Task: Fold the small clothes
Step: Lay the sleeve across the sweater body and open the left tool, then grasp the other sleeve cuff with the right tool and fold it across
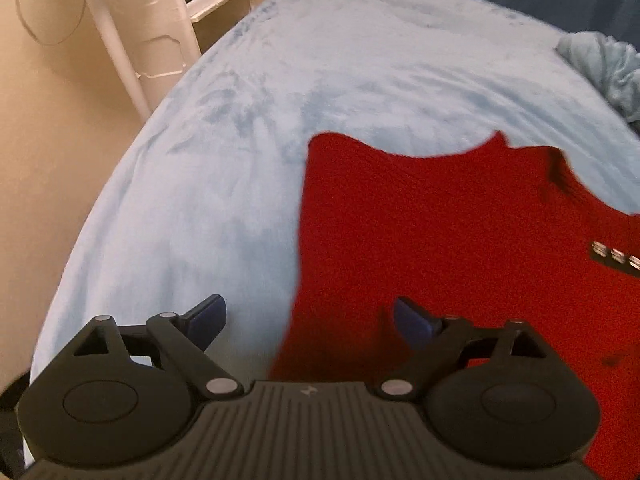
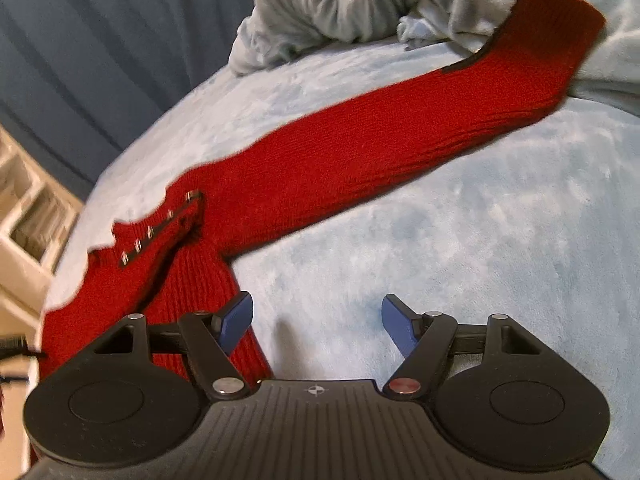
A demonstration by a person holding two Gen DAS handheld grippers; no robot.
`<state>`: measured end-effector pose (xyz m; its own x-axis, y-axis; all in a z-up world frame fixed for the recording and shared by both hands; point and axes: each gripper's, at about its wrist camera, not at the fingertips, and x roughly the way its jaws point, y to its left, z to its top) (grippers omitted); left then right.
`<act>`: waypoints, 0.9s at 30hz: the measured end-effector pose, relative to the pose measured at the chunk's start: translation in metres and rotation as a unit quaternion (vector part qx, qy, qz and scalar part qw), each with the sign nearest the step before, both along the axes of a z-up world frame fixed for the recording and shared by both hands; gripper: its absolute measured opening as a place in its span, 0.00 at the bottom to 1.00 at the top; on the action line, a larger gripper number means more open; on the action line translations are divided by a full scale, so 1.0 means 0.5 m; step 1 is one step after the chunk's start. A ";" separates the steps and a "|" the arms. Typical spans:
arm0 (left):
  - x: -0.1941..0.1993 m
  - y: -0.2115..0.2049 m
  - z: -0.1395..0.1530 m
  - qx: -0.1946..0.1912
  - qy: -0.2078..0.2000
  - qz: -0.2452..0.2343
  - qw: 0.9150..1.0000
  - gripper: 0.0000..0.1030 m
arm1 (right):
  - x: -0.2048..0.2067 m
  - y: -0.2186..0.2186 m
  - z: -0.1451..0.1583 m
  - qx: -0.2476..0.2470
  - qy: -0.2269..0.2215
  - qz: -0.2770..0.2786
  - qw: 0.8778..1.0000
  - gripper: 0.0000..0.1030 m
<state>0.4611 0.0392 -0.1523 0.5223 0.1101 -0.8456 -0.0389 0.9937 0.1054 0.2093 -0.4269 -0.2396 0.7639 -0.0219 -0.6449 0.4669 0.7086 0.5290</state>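
The red sweater is lying flat on the blue blanket. Its one visible sleeve is stretching long, away from the body toward the bunched blanket.

Both claws are hanging spread and empty, the left gripper over the sweater's side edge, the right gripper just beside its body below the sleeve.

The likely next step is bringing the sleeve across the body; pinching near the cuff should be keeping it straight.

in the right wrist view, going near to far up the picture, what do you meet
right gripper with open jaws → red sweater, its sleeve stretched out to the upper right → bunched grey-blue blanket at the far end of the light blue bed cover, with the dark blue curtain behind at the left
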 end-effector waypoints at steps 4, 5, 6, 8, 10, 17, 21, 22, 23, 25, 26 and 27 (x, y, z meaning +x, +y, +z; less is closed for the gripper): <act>-0.113 -0.016 0.025 -0.030 0.001 -0.008 1.000 0.91 | -0.014 -0.010 0.018 -0.008 -0.026 -0.027 0.999 0.71; -0.143 -0.020 0.031 -0.035 0.000 -0.009 0.999 0.91 | -0.018 -0.013 0.022 -0.010 -0.030 -0.034 0.999 0.71; -0.173 -0.024 0.038 -0.041 0.001 -0.010 0.999 0.91 | -0.022 -0.016 0.027 -0.015 -0.032 -0.043 0.998 0.71; -0.217 -0.031 0.046 -0.051 0.004 -0.011 0.999 0.91 | -0.030 -0.025 0.031 -0.020 -0.032 -0.057 0.998 0.71; -0.248 -0.038 0.053 -0.054 0.004 -0.009 0.999 0.91 | -0.039 -0.035 0.034 -0.020 -0.032 -0.073 0.997 0.71; -0.276 -0.052 0.090 -0.061 -0.005 -0.003 0.998 0.91 | -0.083 -0.069 0.054 -0.015 -0.045 -0.120 0.992 0.71; -0.279 -0.063 0.109 -0.066 -0.013 -0.009 0.998 0.91 | -0.085 -0.111 0.045 0.022 -0.045 -0.152 0.987 0.71; -0.278 -0.065 0.112 -0.065 -0.014 -0.012 0.998 0.91 | -0.083 -0.123 0.043 0.027 -0.045 -0.161 0.986 0.71; -0.277 -0.066 0.114 -0.063 -0.016 -0.013 0.998 0.91 | -0.077 -0.143 0.041 0.028 -0.043 -0.172 0.984 0.71; -0.273 -0.067 0.114 -0.064 -0.017 -0.013 0.998 0.91 | -0.067 -0.179 0.037 0.022 -0.037 -0.188 0.981 0.71; -0.270 -0.067 0.111 -0.064 -0.016 -0.011 0.998 0.91 | -0.059 -0.202 0.032 0.016 -0.029 -0.199 0.980 0.71; -0.265 -0.066 0.108 -0.064 -0.013 -0.008 0.998 0.91 | -0.049 -0.226 0.026 0.008 -0.019 -0.209 0.978 0.71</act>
